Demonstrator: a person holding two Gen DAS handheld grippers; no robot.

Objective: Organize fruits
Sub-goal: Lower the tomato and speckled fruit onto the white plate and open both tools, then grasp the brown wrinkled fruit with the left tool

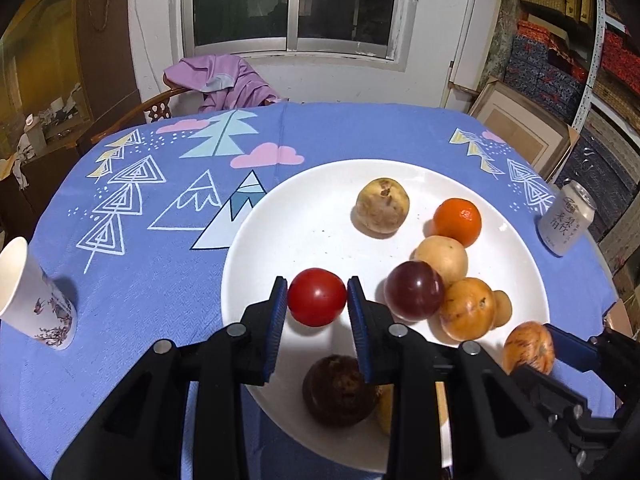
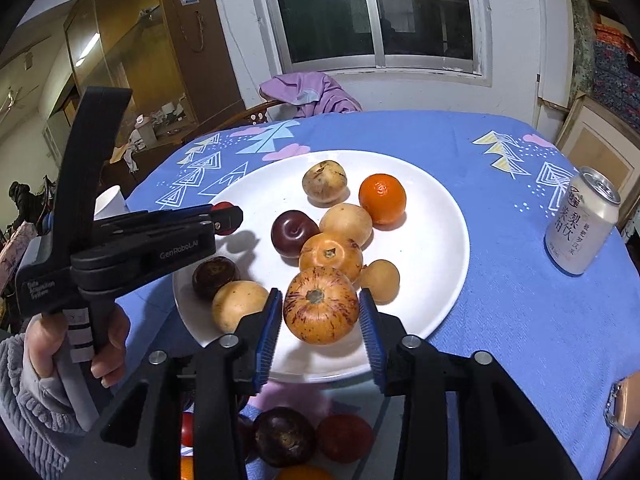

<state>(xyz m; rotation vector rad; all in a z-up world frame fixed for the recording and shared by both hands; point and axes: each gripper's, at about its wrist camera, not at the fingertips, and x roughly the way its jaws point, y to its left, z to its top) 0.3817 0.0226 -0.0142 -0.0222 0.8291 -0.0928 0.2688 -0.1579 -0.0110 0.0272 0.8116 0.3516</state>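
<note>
A white plate (image 1: 248,240) on the blue tablecloth holds several fruits: a mandarin (image 1: 458,222), a dark plum (image 1: 414,290), tan round fruits and a dark brown one (image 1: 338,390). My left gripper (image 1: 317,284) hangs over the plate's left part, and a red tomato (image 1: 316,296) sits between its tips with both pads touching it. My right gripper (image 2: 320,294) stands over the plate's near edge. A striped orange fruit (image 2: 320,306) rests there between its pads with a thin gap on each side. In the right wrist view, the left gripper (image 2: 224,216) comes in from the left, held by a hand.
A drink can (image 2: 580,224) stands to the right of the plate (image 2: 448,216), and a paper cup (image 1: 32,300) stands at the table's left edge. More fruits (image 2: 284,436) lie below the near table edge. A chair with a purple garment (image 1: 228,80) stands behind the table.
</note>
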